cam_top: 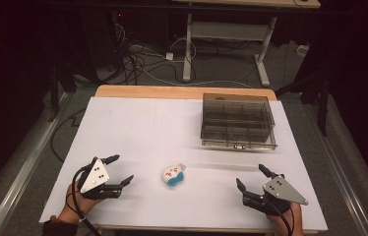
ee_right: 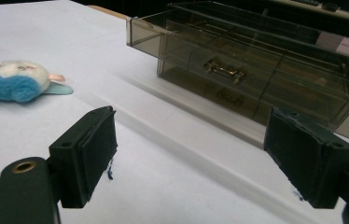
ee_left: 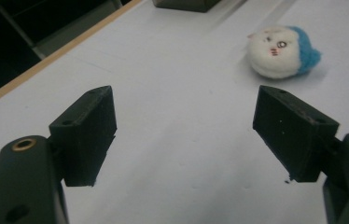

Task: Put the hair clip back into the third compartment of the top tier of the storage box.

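White-and-blue plush toy (cam_top: 173,175) is seen lying untouched on the table (cam_top: 138,128), between the left hand-held gripper (cam_top: 121,171) and right hand-held gripper (cam_top: 252,177), both spread and empty; nothing is judged begun, the drawer box (cam_top: 238,120) being closed.

You won't find readable text, labels, brands or numbers anywhere; nothing legible on any surface.

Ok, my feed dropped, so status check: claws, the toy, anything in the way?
Left claw open, empty. Right claw open, empty. Plush toy lying on table between them, untouched. Drawer box far right, shut; path clear.
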Demonstrator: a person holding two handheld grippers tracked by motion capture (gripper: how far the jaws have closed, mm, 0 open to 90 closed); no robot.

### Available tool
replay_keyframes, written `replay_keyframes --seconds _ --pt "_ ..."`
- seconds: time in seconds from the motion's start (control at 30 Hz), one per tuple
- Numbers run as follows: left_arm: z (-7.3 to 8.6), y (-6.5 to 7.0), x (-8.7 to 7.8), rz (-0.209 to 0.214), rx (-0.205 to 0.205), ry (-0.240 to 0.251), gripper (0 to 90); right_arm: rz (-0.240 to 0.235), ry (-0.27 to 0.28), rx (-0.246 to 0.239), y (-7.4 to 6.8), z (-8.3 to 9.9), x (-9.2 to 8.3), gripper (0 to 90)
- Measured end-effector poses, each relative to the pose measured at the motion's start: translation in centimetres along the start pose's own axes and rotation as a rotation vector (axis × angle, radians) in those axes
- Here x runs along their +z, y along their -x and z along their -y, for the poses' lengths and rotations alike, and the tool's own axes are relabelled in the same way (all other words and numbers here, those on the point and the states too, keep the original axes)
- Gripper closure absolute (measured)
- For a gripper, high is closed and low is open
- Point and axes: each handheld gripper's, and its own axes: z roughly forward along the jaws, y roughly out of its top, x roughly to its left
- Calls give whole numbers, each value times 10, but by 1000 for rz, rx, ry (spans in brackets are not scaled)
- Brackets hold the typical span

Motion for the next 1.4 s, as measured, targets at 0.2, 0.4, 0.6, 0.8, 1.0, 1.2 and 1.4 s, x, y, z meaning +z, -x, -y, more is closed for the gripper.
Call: replay_keyframes --seconds 0.2,0.4,0.6,0.8,1.0,1.2,1.4 --pt "4 -3 -2 -2 -18 -7 209 -28 -20 -15 -3 -1 2 172" --pt "5 -2 -1 1 -8 -16 207 -71 -60 -52 -11 -4 8 162" --pt "6 1 -2 -1 -10 -36 209 -107 -57 -58 -16 -11 13 174" --pt "8 4 -3 -5 -6 -46 210 -146 -59 -66 -22 -19 23 167" --pt "9 4 -4 -8 -9 -53 210 -192 -68 -98 -39 -26 37 168" --pt "10 5 -3 -1 -10 -60 209 -259 -103 -142 -62 -30 57 167" --pt "10 5 -1 2 2 -73 211 -313 -122 -153 -79 -36 76 167"
